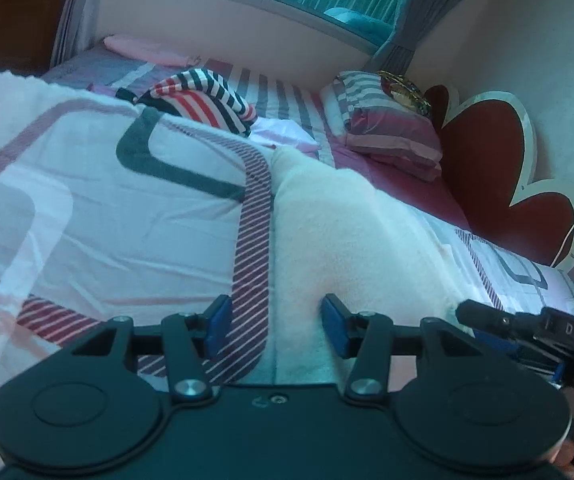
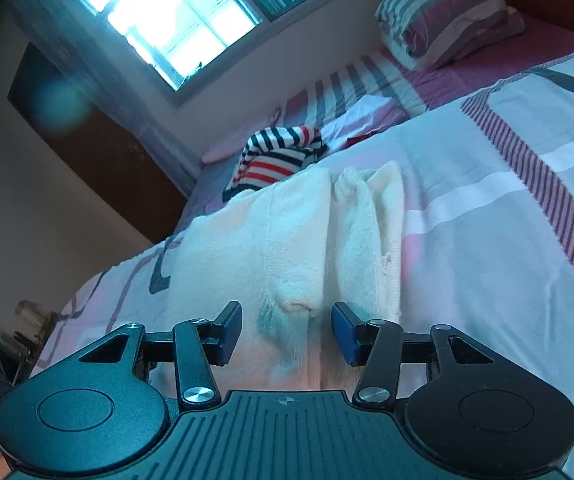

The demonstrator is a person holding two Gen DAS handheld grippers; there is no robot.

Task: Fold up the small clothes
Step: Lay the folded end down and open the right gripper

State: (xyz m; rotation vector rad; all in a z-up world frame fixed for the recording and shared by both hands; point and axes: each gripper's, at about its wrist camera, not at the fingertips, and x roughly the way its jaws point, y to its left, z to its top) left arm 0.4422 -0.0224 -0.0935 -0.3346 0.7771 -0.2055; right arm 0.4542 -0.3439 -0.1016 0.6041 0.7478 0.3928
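A white fleecy garment [image 1: 339, 216] lies on the patterned bedspread [image 1: 107, 200]. My left gripper [image 1: 273, 326] is open, low over the garment's left edge, one blue pad on each side of that edge. My right gripper [image 2: 287, 330] is open just above the same garment [image 2: 287, 232], whose folds run away from it. The right gripper's black tip also shows in the left wrist view [image 1: 527, 328], to the right of my left gripper. A striped red, white and navy garment [image 1: 203, 98] lies crumpled farther up the bed; it also shows in the right wrist view [image 2: 279, 158].
A striped pillow [image 1: 383, 128] lies near the dark red, flower-shaped headboard [image 1: 495, 168]. A pink cloth [image 1: 147, 50] lies along the wall under the window [image 2: 159, 12]. A white and pink cloth [image 2: 363, 120] sits beside the striped garment. A dark wooden wardrobe [image 2: 99, 148] stands beyond the bed.
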